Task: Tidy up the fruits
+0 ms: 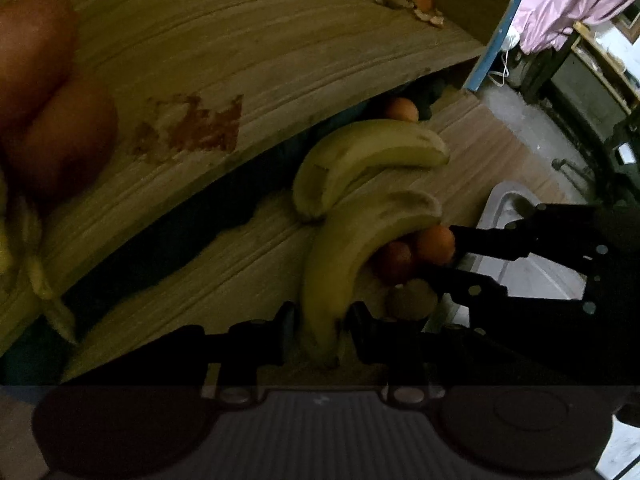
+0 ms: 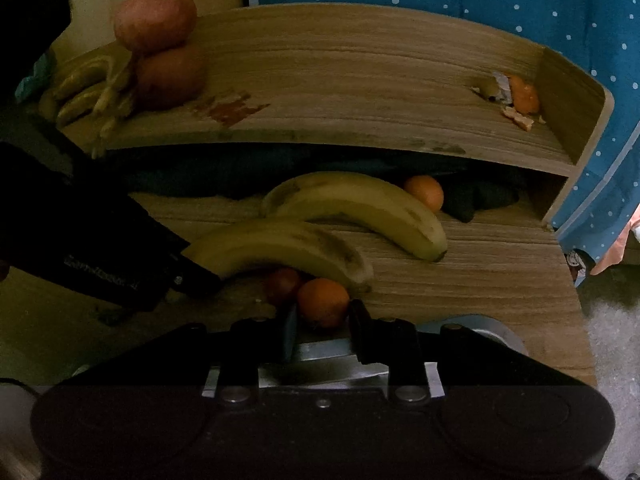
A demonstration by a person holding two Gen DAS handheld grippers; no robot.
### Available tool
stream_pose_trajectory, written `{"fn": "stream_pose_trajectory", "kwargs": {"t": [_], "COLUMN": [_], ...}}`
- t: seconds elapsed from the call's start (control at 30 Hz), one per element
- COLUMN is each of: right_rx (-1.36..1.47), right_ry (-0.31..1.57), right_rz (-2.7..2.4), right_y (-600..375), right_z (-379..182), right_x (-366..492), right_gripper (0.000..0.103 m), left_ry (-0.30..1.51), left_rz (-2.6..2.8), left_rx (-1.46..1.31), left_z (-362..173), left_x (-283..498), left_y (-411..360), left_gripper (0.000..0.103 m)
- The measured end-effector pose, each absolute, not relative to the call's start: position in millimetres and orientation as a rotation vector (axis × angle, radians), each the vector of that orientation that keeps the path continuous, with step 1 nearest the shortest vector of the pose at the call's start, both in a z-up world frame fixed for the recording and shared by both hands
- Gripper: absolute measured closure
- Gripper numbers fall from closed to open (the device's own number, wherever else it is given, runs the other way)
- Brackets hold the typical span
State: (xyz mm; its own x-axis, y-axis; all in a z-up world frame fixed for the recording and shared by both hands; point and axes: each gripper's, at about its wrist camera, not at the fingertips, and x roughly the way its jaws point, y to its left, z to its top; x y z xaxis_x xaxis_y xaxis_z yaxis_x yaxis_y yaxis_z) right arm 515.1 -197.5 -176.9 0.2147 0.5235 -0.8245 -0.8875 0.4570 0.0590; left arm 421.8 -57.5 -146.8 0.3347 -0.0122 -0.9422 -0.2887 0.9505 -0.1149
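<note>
A two-level wooden shelf (image 2: 360,72) is seen ahead of both grippers, its grain bent by the lens. A reddish stain (image 2: 228,108) is noted on the upper board, with orange peel scraps (image 2: 516,100) at its far right corner. Blue dotted fabric (image 2: 480,0) hangs behind the shelf; in the left wrist view pink cloth (image 1: 568,0) and dark furniture are seen to the right, dim and undefined.

The left gripper (image 1: 318,336) is clamped on the stem end of a banana (image 1: 352,248), which lies on the lower board. A second banana (image 1: 360,156) lies just beyond it, with an orange (image 1: 402,110) further back. The right gripper (image 2: 322,332) has its fingers set apart on either side of another orange (image 2: 323,302); contact cannot be confirmed. A dark red fruit (image 2: 282,284) sits just left of that orange, partly hidden under the held banana. A greenish round fruit (image 1: 410,300) is recorded only in the left wrist view and is too blurred to identify.

On the upper board, far left, two reddish round fruits (image 2: 160,40) are stacked beside a bunch of small bananas (image 2: 88,92). Dark cloth (image 2: 480,196) fills the gap between the boards; its extent is hidden. A grey object (image 2: 344,356) below the right gripper is cut off
</note>
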Motion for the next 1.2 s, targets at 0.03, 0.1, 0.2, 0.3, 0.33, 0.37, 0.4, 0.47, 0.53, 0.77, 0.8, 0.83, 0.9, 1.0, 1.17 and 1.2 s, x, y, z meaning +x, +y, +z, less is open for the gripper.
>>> {"fn": "stream_pose_trajectory", "kwargs": {"t": [0.03, 0.1, 0.2, 0.3, 0.33, 0.37, 0.4, 0.47, 0.53, 0.77, 0.8, 0.83, 0.9, 1.0, 1.17, 1.2], "right_rx": [-0.484, -0.483, -0.485, -0.483, -0.483, -0.481, -0.480, -0.477, -0.475, -0.483, -0.480, -0.479, -0.478, -0.472, -0.455, -0.452], "right_ry": [0.904, 0.909, 0.913, 0.919, 0.921, 0.923, 0.925, 0.927, 0.927, 0.902, 0.896, 0.890, 0.879, 0.866, 0.849, 0.848], "right_rz": [1.033, 1.037, 1.039, 1.042, 1.043, 1.044, 1.044, 1.042, 1.041, 1.035, 1.034, 1.033, 1.030, 1.018, 0.983, 0.975], "right_y": [-197, -197, -196, -195, -195, -194, -194, -193, -192, -191, -192, -192, -194, -199, -214, -218], "right_z": [-177, -177, -179, -180, -181, -181, -182, -183, -184, -182, -180, -178, -174, -167, -156, -154], "right_x": [516, 517, 519, 522, 523, 523, 524, 525, 526, 524, 523, 521, 518, 512, 503, 501], "right_gripper": [0.073, 0.073, 0.072, 0.070, 0.070, 0.070, 0.070, 0.070, 0.071, 0.073, 0.073, 0.073, 0.073, 0.073, 0.073, 0.073], "left_ry": [1.220, 1.212, 1.206, 1.206, 1.206, 1.206, 1.207, 1.204, 1.199, 1.192, 1.193, 1.193, 1.193, 1.189, 1.176, 1.173], "left_rz": [0.182, 0.173, 0.151, 0.131, 0.127, 0.123, 0.121, 0.119, 0.116, 0.124, 0.129, 0.134, 0.146, 0.163, 0.167, 0.167], "left_rx": [-0.271, -0.243, -0.212, -0.186, -0.178, -0.172, -0.168, -0.165, -0.165, -0.193, -0.203, -0.211, -0.225, -0.257, -0.283, -0.287], "left_z": [-147, -147, -150, -152, -153, -153, -153, -153, -153, -151, -150, -150, -148, -143, -134, -131], "left_x": [424, 429, 439, 447, 449, 450, 452, 454, 453, 447, 446, 445, 441, 432, 421, 418], "left_y": [-58, -59, -60, -62, -63, -63, -63, -63, -64, -64, -64, -62, -60, -57, -61, -63], "left_gripper": [0.064, 0.062, 0.059, 0.058, 0.058, 0.058, 0.058, 0.058, 0.060, 0.067, 0.067, 0.067, 0.067, 0.067, 0.067, 0.067]}}
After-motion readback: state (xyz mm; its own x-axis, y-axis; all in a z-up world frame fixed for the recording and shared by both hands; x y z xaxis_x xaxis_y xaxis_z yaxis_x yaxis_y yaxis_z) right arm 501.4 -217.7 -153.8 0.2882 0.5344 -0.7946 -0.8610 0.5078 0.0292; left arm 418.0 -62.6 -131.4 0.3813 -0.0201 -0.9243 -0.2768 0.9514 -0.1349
